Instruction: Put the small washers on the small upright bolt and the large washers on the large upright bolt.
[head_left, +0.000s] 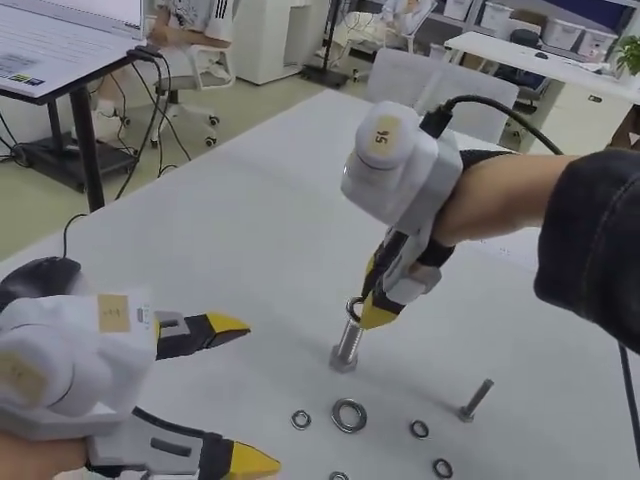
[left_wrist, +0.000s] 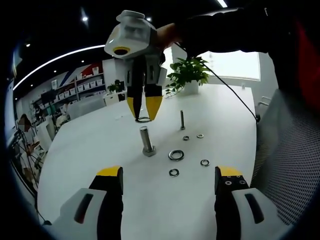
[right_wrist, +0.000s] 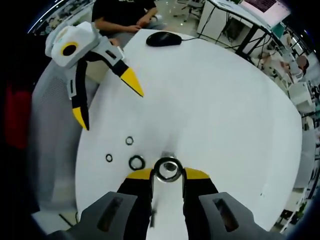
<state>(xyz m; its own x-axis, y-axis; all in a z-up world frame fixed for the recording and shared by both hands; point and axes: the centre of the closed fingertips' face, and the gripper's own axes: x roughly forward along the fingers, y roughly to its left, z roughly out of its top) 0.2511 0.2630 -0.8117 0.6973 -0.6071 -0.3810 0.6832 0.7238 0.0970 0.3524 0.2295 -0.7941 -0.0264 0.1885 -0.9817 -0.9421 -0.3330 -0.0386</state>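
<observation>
Right gripper (head_left: 368, 312) is clamped shut on a large shiny steel washer (head_left: 354, 308), pinched by its rim between the yellow tips. It hangs right over the top of the large upright steel bolt (head_left: 345, 345), which stands on its hex head on the white table (head_left: 250, 220). From the left gripper view there looks to be a sliver of gap between ring and bolt tip, so it isn't down on the shaft.

Left gripper (head_left: 250, 395) sits low at the near edge of the table, jaws spread wide with nothing between them – well clear of the bolts.

The rest of the hardware just lies loose on the tabletop, near the foot of the big bolt: a second large steel washer (head_left: 348, 415) flat on the table, plus four small dark washers (head_left: 419, 429) scattered around it. The small upright bolt (head_left: 476, 400) stands off to one side, close to two of the small ones.

Also a black computer mouse (head_left: 40, 275) sits at the table's edge beside the left gripper.
</observation>
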